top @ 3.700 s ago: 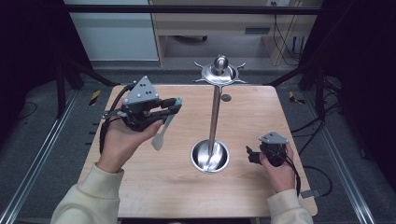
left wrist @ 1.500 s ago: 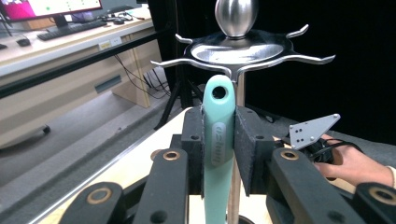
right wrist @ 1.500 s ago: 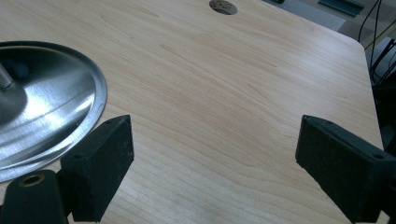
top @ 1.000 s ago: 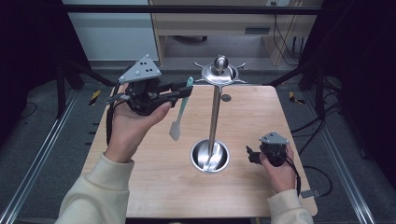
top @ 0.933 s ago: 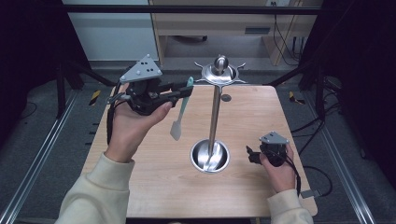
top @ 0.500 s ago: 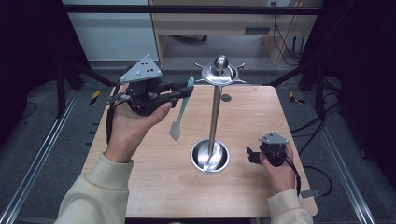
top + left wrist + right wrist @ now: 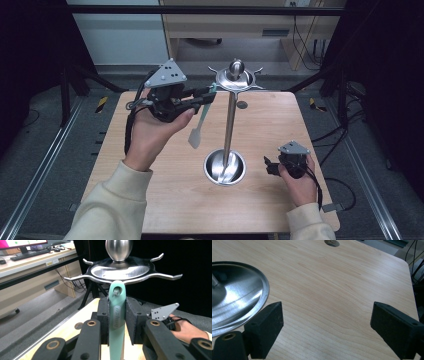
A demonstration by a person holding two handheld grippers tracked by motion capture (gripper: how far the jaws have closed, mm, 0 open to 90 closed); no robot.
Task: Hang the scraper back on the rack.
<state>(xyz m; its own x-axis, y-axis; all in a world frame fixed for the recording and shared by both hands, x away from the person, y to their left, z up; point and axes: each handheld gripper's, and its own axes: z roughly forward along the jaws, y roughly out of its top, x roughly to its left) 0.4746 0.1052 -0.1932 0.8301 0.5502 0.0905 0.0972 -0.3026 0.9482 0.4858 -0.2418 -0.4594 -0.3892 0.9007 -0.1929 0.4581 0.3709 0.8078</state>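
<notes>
- Your left gripper point(image 7: 206, 97) clamps the mint-green spatula point(image 7: 116, 315) by its handle, hanging hole just beneath a hook of the steel rack point(image 7: 232, 80), far left of centre.
- It looks light, with a slick handle and floppy blade; hold near the hole.
- Your right gripper point(image 7: 268, 166) rests near right, jaws wide apart, holding nothing.

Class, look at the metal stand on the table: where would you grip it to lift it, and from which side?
Grip the stand by its thin upright pole, midway up, coming in level from the right, where the open right gripper waits. The pole is narrow enough for the jaws; the dished base is too wide, and the left gripper holds the spatula there.
</notes>
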